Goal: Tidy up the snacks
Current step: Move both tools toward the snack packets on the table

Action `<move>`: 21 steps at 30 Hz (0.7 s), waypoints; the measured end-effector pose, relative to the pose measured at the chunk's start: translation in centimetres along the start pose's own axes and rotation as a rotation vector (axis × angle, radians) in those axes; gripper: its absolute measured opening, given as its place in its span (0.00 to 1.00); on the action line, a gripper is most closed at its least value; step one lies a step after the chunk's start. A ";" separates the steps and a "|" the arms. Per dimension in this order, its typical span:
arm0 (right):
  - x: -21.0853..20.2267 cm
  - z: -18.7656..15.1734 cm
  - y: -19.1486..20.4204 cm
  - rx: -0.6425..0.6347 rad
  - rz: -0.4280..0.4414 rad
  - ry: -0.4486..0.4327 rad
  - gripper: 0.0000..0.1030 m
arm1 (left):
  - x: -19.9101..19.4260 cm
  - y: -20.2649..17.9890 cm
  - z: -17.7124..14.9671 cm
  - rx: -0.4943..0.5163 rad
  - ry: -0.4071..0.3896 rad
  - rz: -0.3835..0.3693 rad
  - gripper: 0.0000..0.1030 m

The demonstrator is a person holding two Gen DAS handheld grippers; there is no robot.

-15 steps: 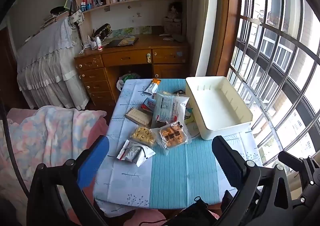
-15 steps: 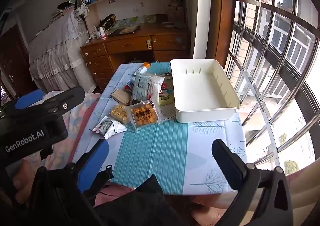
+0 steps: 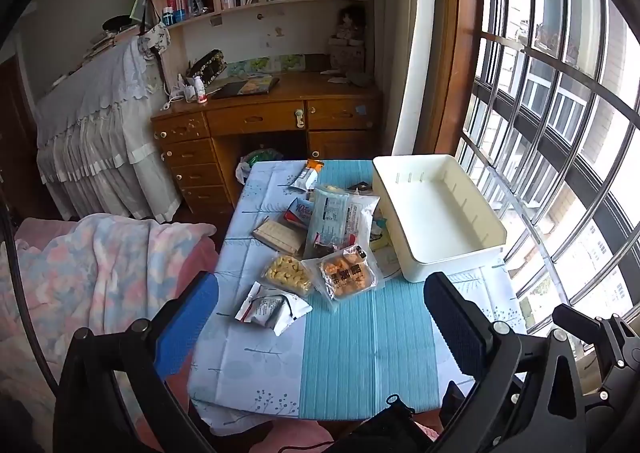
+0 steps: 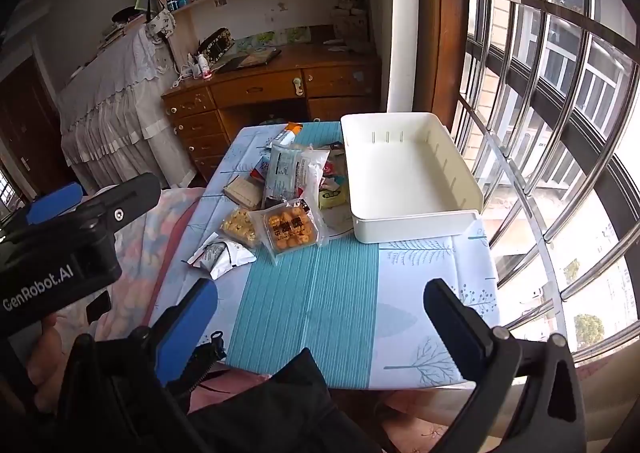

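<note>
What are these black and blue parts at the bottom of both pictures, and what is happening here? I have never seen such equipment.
They are two hand-held grippers; a person carries one in each hand. Each picture comes from a camera on one gripper, looking forward along its two fingers. The left gripper and the right gripper both stand open and hold nothing. Below them is a table with a blue cloth. On it lie snack packets, among them a clear pack of orange biscuits and a white packet, beside an empty white bin. The snacks probably go into it.
</note>
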State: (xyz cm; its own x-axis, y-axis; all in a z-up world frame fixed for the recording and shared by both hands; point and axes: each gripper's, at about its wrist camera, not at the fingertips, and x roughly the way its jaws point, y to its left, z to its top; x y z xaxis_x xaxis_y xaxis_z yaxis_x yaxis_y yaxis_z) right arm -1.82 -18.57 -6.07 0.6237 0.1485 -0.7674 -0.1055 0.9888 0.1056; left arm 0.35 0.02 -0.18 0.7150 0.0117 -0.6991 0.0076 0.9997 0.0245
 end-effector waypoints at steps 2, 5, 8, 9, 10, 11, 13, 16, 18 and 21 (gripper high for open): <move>0.4 -0.2 -0.5 0.009 0.008 0.002 1.00 | 0.1 -0.1 0.0 -0.001 -0.003 0.003 0.99; 0.6 -0.2 -0.9 0.025 0.019 0.009 1.00 | -0.5 0.1 0.4 0.000 0.001 0.010 0.99; 0.6 -0.2 -0.9 0.028 0.027 0.012 1.00 | -0.9 0.5 0.2 -0.001 0.008 0.019 0.99; 0.7 -0.2 -1.0 0.028 0.030 0.015 1.00 | -0.7 0.1 0.0 -0.001 0.010 0.026 0.99; 0.8 -0.1 -1.0 0.028 0.033 0.020 1.00 | -0.7 0.2 0.0 -0.002 0.014 0.029 0.99; 0.9 0.0 -1.0 0.029 0.035 0.023 1.00 | -0.6 0.4 0.0 -0.004 0.019 0.030 0.99; 0.9 0.1 -1.0 0.031 0.042 0.030 1.00 | -0.4 0.5 -0.1 -0.009 0.028 0.036 0.99; 1.1 0.2 -0.8 0.030 0.050 0.043 1.00 | -0.1 0.9 -0.1 -0.018 0.043 0.043 0.99; 1.3 0.4 -0.7 0.029 0.054 0.053 1.00 | 0.2 1.2 0.0 -0.023 0.055 0.045 0.99; 1.7 0.6 -0.5 0.036 0.060 0.069 1.00 | 0.9 1.8 0.0 -0.022 0.076 0.051 0.99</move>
State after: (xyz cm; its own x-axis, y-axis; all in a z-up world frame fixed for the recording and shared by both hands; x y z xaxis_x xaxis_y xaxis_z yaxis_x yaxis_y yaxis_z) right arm -0.21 -18.80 -7.03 0.5618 0.2077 -0.8008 -0.1126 0.9782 0.1747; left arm 0.98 1.81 -0.79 0.6587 0.0634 -0.7497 -0.0435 0.9980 0.0461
